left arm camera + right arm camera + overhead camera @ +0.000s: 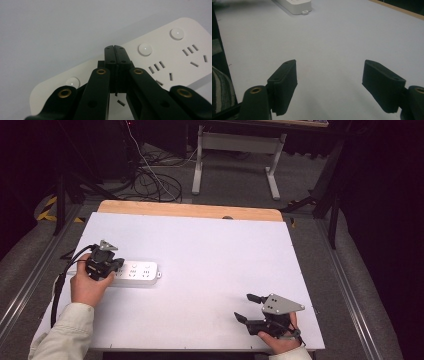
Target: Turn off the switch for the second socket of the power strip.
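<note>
High view: the white power strip (134, 270) lies flat on the left part of the tabletop (210, 255), your left gripper (113, 266) over its near end; your right gripper (244, 307) rests well apart, near the front right edge. Nothing else lies between them.

Left gripper view: your jaws are pressed together, empty, tips above the strip's face between two round buttons (145, 49). Expect a rigid, light, smooth plastic shell that may slide; take hold across its long sides, not the socket face.

Right gripper view: your jaws stand spread, empty, over bare tabletop; the strip's end shows far off at top.
</note>
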{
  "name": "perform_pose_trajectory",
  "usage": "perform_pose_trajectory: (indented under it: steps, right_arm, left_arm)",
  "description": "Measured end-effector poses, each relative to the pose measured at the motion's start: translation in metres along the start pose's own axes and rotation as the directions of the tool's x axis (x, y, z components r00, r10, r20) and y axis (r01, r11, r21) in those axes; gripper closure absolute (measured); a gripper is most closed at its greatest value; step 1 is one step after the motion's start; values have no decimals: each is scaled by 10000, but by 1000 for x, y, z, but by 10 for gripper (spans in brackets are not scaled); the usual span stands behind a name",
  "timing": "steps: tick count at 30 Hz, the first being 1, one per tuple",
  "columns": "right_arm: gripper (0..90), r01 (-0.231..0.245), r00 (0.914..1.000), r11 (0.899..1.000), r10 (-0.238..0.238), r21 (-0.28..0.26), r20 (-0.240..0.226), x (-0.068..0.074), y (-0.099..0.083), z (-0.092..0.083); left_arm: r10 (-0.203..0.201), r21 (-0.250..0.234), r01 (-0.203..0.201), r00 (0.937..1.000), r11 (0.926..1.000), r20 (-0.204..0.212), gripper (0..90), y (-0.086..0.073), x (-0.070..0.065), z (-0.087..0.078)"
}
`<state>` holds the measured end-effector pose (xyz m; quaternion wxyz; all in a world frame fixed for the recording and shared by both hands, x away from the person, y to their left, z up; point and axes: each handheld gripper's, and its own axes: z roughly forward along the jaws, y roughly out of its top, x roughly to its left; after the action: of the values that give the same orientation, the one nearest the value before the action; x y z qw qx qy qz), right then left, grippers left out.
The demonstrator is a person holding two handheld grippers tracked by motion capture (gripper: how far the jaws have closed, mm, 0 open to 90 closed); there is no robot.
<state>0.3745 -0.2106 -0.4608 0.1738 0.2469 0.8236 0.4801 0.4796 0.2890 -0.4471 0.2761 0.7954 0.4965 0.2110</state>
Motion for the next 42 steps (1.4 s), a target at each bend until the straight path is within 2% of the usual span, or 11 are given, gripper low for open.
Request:
perform_pose_trajectory:
  steps: [4, 10, 13, 22, 30, 37, 38, 40, 42]
  right_arm:
    - [282, -22, 10000, 10000, 22, 44, 30, -1, 0, 0]
    - [282, -11, 10000, 10000, 11, 8, 34, 0, 0, 0]
    - [282, -33, 10000, 10000, 33, -15, 49, -1, 0, -1]
    - [282, -28, 10000, 10000, 28, -3, 58, -1, 0, -1]
    - [282, -44, 10000, 10000, 45, -24, 86, -1, -1, -2]
    - [282, -9, 10000, 10000, 9, -1, 57, -1, -1, -1]
    - [282, -14, 10000, 10000, 14, 0, 62, -1, -1, -1]
    - [282, -24, 10000, 10000, 24, -3, 87, -1, -1, -2]
    - [282, -10, 10000, 10000, 10, -4, 89, -1, -1, -2]
  left_arm:
    - [-165, -567, 177, 9996, 9982, 218, 900, 3, 1, -15]
    - [-350, -825, 381, 9986, 9959, 393, 900, 3, 4, -29]
    - [-440, -994, 502, 9970, 9938, 630, 900, 4, 5, -37]
    - [-199, -1281, 264, 9985, 9914, 517, 900, 9, -2, -57]
    - [23, -1282, 43, 9987, 9917, 515, 900, 13, -7, -67]
    - [42, -1455, 53, 9979, 9893, 649, 898, 13, -7, -74]
    - [68, -1607, 48, 9974, 9870, 715, 877, 13, -8, -76]
    - [143, -1893, 30, 9959, 9819, 899, 726, 13, -10, -80]
    - [236, -2025, -40, 9953, 9793, 944, 646, 13, -11, -83]
